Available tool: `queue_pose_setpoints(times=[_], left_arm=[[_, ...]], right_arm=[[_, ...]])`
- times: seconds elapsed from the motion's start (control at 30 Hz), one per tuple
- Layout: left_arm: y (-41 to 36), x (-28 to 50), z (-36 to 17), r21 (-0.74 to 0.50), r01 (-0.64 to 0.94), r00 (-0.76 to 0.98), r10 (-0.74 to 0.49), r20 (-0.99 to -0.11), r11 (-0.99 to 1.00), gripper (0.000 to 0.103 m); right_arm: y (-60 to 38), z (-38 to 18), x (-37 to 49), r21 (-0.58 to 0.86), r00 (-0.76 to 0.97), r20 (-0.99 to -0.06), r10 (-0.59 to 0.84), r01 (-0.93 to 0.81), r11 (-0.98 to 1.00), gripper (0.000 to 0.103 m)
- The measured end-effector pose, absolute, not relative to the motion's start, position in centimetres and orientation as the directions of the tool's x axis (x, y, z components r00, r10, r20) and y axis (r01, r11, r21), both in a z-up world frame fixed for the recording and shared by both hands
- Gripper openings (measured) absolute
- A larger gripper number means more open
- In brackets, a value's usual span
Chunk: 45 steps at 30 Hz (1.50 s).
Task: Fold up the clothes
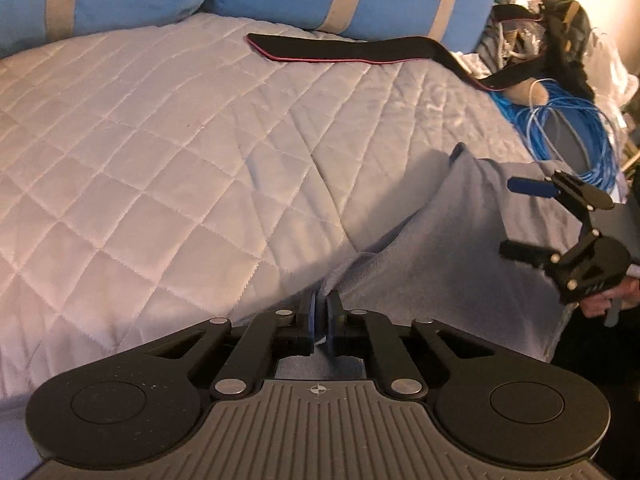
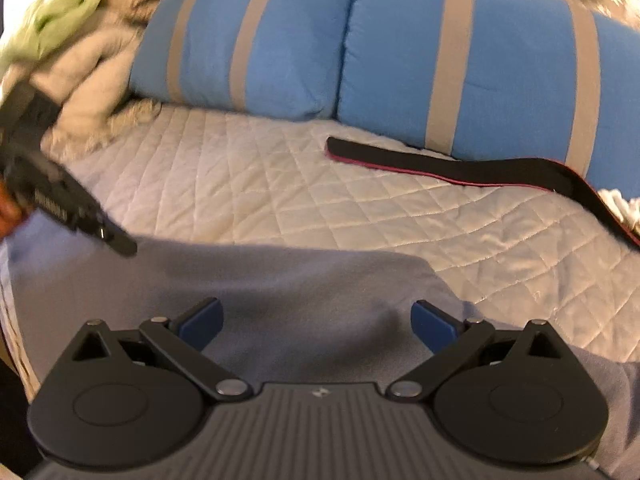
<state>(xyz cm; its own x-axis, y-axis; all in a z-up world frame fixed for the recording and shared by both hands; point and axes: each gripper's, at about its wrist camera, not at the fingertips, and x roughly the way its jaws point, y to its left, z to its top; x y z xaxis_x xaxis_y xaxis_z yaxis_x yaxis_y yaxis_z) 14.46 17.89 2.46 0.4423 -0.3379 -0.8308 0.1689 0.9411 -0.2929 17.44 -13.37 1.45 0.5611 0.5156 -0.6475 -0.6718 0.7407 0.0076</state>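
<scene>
A grey-blue fleece garment [image 1: 452, 248] lies on the quilted bed at the near right. My left gripper [image 1: 325, 310] is shut on the garment's left edge, a fold of cloth pinched between its blue pads. In the left wrist view my right gripper [image 1: 520, 220] hangs open over the garment's right part, a hand behind it. The right wrist view shows the same garment [image 2: 304, 292] spread under my right gripper [image 2: 317, 322], whose blue pads stand wide apart above the cloth. The left gripper [image 2: 124, 245] shows blurred at the left edge, touching the cloth.
Light quilted bedcover [image 1: 160, 152] fills the bed. Two blue pillows with grey stripes [image 2: 460, 64] lie at the head. A black strap with red edging [image 1: 360, 50] runs across the cover. A coil of blue cable [image 1: 568, 136] and clutter sit at the right; pale blankets [image 2: 92, 64] at the left.
</scene>
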Motion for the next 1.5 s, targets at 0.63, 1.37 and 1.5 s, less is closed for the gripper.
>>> queue_pose_setpoints(times=[0.63,1.37,1.5], left_arm=[[30.4,-10.2,8.5,-0.540,-0.478,0.877,0.344,-0.336,0.692,0.077],[38.3,-12.6,-4.8,-0.918,-0.397,0.908,0.142,-0.393,-0.004,0.077],[39.1,-11.9,-5.2,-0.934,-0.356,0.924,0.139,-0.357,-0.034,0.077]], right_arm=[[-10.0,4.9,12.1,-0.046,0.564,-0.653,0.505,-0.696,0.717,0.103],[-7.0,6.4,7.5,-0.120,0.571,-0.541,0.617,-0.779,0.616,0.103],[-7.1,6.3,8.0,-0.061,0.546,-0.557,0.626,-0.778,0.625,0.103]])
